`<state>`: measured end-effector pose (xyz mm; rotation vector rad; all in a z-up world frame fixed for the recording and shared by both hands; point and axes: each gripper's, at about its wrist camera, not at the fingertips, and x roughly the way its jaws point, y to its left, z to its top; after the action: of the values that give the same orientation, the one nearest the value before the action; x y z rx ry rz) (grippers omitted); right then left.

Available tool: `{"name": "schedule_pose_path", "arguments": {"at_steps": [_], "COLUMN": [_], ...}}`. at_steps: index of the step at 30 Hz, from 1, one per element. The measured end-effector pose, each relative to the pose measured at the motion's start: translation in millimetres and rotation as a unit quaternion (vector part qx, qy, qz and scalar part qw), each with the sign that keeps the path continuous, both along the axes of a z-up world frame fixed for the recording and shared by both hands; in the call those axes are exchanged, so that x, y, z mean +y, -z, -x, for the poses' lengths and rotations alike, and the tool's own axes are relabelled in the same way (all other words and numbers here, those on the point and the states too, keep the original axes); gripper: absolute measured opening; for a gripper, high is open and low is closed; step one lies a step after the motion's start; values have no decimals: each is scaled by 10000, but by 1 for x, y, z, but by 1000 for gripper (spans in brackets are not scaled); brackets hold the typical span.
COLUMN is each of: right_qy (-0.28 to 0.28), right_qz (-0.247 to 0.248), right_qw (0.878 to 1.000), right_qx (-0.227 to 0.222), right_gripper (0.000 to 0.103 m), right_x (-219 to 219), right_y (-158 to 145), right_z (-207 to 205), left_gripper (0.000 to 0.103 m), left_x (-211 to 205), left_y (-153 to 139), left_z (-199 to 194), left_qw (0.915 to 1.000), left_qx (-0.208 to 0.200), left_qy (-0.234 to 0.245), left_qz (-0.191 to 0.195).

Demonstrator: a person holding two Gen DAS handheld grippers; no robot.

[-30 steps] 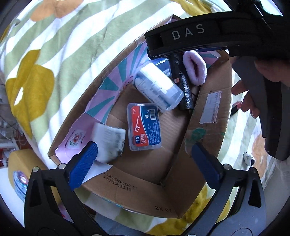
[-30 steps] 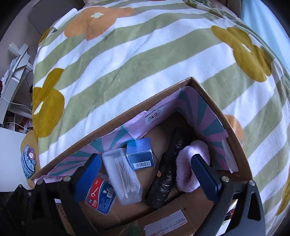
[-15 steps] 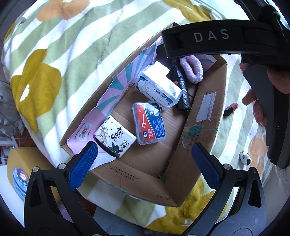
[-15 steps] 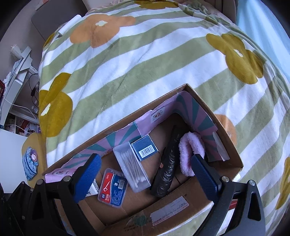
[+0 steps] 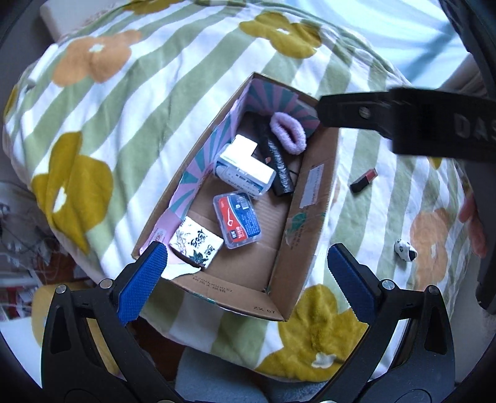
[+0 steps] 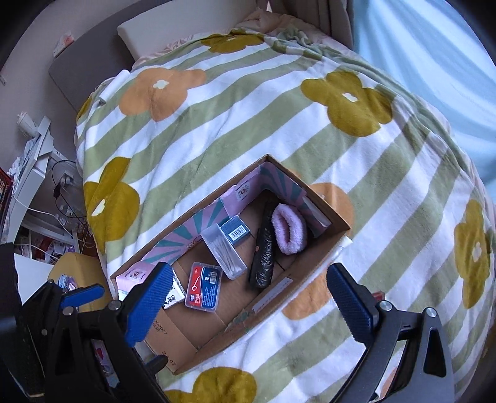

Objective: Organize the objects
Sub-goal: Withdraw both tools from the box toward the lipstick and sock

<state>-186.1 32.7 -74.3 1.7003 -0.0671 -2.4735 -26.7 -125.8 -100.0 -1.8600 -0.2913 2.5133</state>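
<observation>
An open cardboard box (image 5: pixel 311 198) (image 6: pixel 325 266) lies on a striped flower blanket. Inside are a tissue pack with ink drawings (image 5: pixel 196 241), a blue-and-red floss case (image 5: pixel 237 220) (image 6: pixel 203 285), a clear cotton-swab box (image 5: pixel 245 169) (image 6: pixel 223 251), a small blue carton (image 6: pixel 235 231), a black roll (image 5: pixel 276 164) (image 6: pixel 263 251) and a pink fluffy scrunchie (image 5: pixel 286 133) (image 6: pixel 290 228). A lipstick (image 5: pixel 363 179) and a small panda figure (image 5: pixel 405 250) lie on the blanket right of the box. My left gripper (image 5: pixel 246 280) and right gripper (image 6: pixel 248 299) both hang open and empty above the box's near end.
The blanket (image 6: pixel 232 130) covers a bed that drops off to the left, where a white shelf with cables (image 6: pixel 40 173) and a yellow stool (image 6: pixel 73 272) stand. A pillow (image 6: pixel 173 28) lies at the far end. The right gripper's black body (image 5: pixel 403 121) crosses the left wrist view.
Both grippers have pulled up and away from the box, which looks smaller now. The tissue pack, near the left fingers a second ago, now lies in the box's near left corner.
</observation>
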Motion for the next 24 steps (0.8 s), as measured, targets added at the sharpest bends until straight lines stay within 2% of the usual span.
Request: {"name": "schedule_pose_path", "arguments": {"at_steps": [5, 8, 11, 17, 24], "right_qy": [619, 1178, 1767, 2847, 3506], "right_qz": [-62, -11, -90, -263, -210], "right_qw": [9980, 9928, 9839, 9578, 9360], "right_qx": [144, 205, 251, 294, 238], "right_gripper": [99, 99, 99, 99, 99], "right_x": [25, 45, 63, 94, 111], "right_y": [-19, -26, -32, -31, -22], "right_z": [-39, -67, -96, -160, -214], "left_gripper": [103, 103, 103, 103, 103], "left_x": [16, 31, 50, 87, 117], "left_y": [-15, -22, -30, -39, -42], "left_z": [6, 11, 13, 14, 11], "left_qw": [9988, 9966, 9936, 9854, 9784], "left_qx": [139, 235, 373, 605, 665], "left_qy": [466, 786, 1063, 1588, 1954], "left_qz": [3, 63, 55, -42, -132]}}
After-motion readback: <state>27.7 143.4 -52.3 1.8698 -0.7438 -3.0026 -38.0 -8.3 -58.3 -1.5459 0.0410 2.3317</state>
